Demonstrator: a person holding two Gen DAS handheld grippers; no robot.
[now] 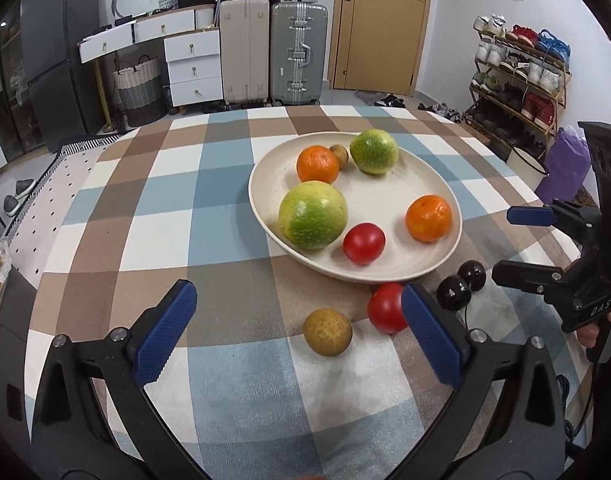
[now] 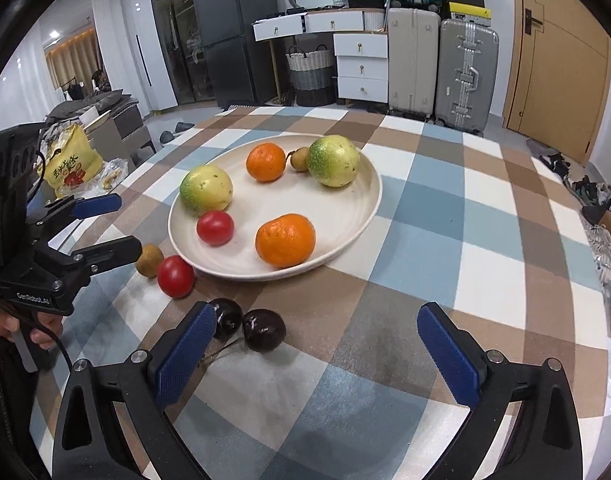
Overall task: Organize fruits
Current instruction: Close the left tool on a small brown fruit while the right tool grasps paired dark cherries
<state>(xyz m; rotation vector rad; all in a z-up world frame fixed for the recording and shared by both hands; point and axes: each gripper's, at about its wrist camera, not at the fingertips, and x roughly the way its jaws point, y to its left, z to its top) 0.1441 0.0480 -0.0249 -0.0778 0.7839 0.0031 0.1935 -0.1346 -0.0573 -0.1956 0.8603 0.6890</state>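
A cream plate on the checked tablecloth holds two green-yellow fruits, two oranges, a red tomato and a small brown fruit. In front of the plate lie a brown fruit, a second red tomato and two dark plums. My left gripper is open, with the brown fruit between its fingers and the tomato by its right finger. My right gripper is open and empty, the plums by its left finger.
The checked table ends at a rounded far edge. Suitcases, white drawers and a shoe rack stand beyond it. A yellow snack bag lies off the table's left side in the right wrist view.
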